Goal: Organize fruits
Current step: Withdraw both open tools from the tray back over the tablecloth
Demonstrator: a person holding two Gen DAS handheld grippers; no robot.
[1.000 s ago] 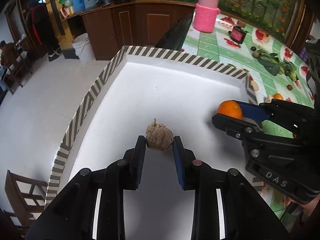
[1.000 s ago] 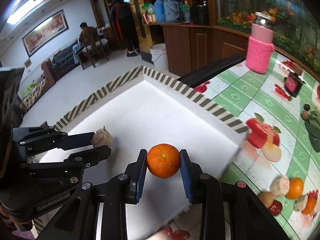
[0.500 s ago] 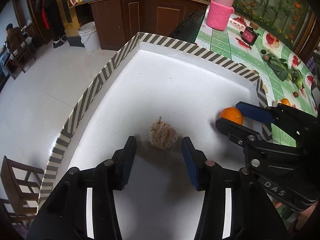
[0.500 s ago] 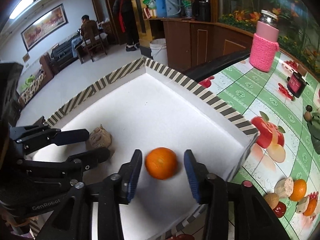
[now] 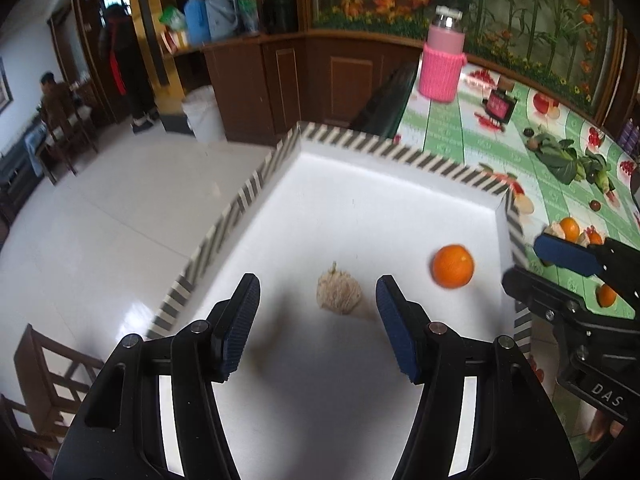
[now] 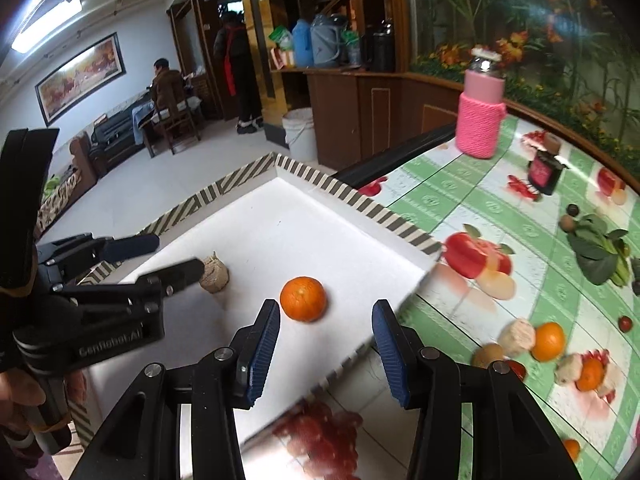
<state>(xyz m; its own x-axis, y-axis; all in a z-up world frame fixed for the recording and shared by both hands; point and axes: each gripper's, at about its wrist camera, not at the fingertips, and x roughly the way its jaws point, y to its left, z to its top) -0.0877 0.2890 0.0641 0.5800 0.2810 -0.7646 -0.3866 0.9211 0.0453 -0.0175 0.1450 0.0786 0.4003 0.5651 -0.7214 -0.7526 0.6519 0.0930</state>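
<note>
A white tray with a striped rim point(image 5: 360, 144) point(image 6: 320, 178) holds a rough tan fruit point(image 5: 339, 293) point(image 6: 214, 273) and an orange point(image 5: 453, 266) point(image 6: 303, 299). My left gripper point(image 5: 316, 312) is open and empty, drawn back just short of the tan fruit. My right gripper point(image 6: 325, 338) is open and empty, pulled back from the orange over the tray's near rim. Each gripper shows in the other's view: the right one point(image 5: 552, 268) at the tray's right edge, the left one point(image 6: 160, 256) beside the tan fruit.
Several loose fruits, oranges point(image 6: 549, 341) and tan ones point(image 6: 518, 336), lie on the green fruit-print tablecloth point(image 6: 440, 196) right of the tray. A pink knitted-sleeve jar point(image 6: 481, 116), a small dark box point(image 6: 543, 171) and leafy greens point(image 6: 600, 248) stand farther back. The floor drops off left of the tray.
Both grippers opened and let go: the tan fruit and the orange now lie on the tray. Both grippers have drawn back and opened wider.
</note>
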